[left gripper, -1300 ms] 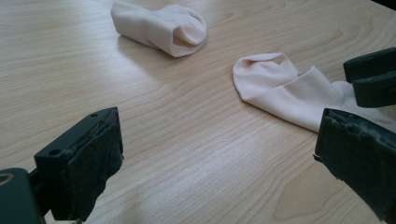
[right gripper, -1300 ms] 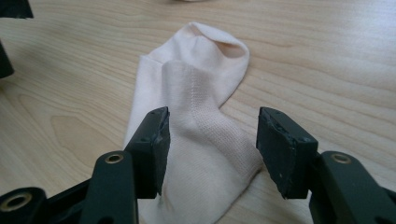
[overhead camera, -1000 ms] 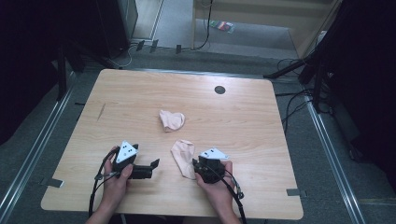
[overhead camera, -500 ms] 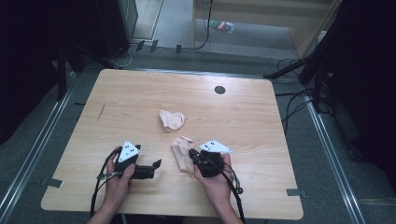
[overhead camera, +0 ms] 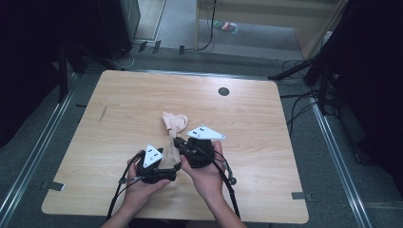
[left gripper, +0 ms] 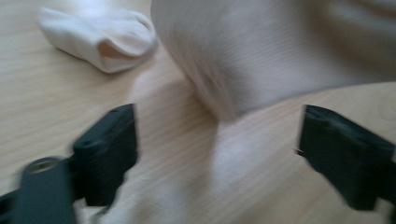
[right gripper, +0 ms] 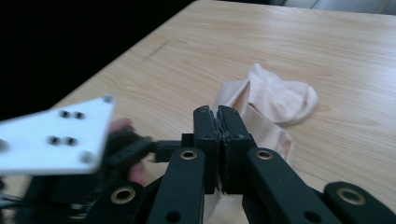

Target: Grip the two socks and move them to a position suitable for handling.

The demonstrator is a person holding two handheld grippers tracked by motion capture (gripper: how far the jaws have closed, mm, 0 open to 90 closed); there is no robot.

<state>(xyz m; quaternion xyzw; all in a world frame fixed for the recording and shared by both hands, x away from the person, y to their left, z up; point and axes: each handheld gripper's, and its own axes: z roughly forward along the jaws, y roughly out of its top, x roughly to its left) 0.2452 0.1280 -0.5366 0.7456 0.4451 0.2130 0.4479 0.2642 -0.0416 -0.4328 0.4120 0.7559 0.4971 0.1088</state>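
Right gripper (right gripper: 218,122) clamps one sock (overhead camera: 172,147), lifted; left gripper (left gripper: 217,147), jaws closing in, empty; second sock (overhead camera: 174,121) untouched; pairing pending.

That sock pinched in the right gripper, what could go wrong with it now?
1. The right gripper pinches just a bit of the lifted sock, so it might slip out.
2. The left gripper has just been closing with the sock hanging above its open jaws; it could close on air.
3. The dangling sock might drag the second sock along the table.
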